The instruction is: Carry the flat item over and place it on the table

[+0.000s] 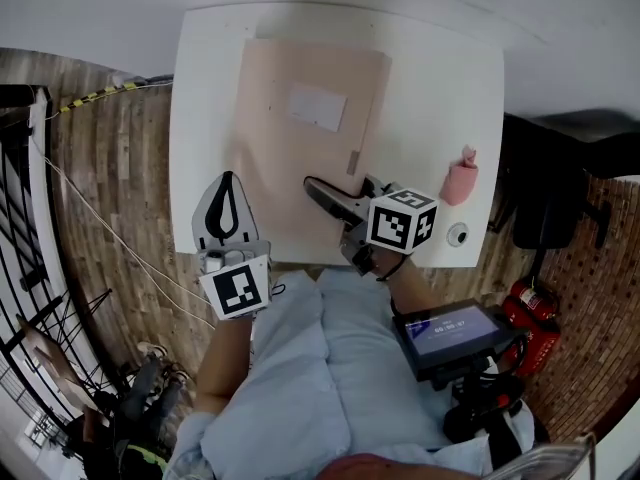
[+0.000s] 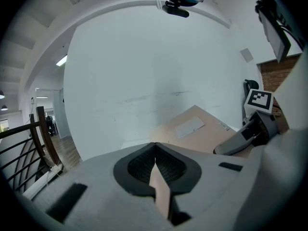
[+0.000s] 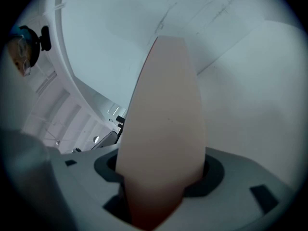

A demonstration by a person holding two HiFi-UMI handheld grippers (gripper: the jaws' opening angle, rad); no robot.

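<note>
The flat item (image 1: pixel 300 158) is a beige sheet with a white label, lying on the white table (image 1: pixel 440 98). My left gripper (image 1: pixel 229 183) is shut on its near left corner; in the left gripper view the sheet's edge (image 2: pixel 161 191) is pinched between the pads. My right gripper (image 1: pixel 318 190) is at the near right part of the sheet. In the right gripper view the sheet (image 3: pixel 163 129) stands broad between jaws that stay apart, and it hides their tips. The left gripper view also shows the right gripper (image 2: pixel 236 143) on the sheet.
A pink object (image 1: pixel 460 180) and a small round thing (image 1: pixel 457 234) sit near the table's right edge. A red fire extinguisher (image 1: pixel 525 308) stands on the floor at the right. A black railing (image 1: pixel 25 268) runs along the left. A white wall is behind the table.
</note>
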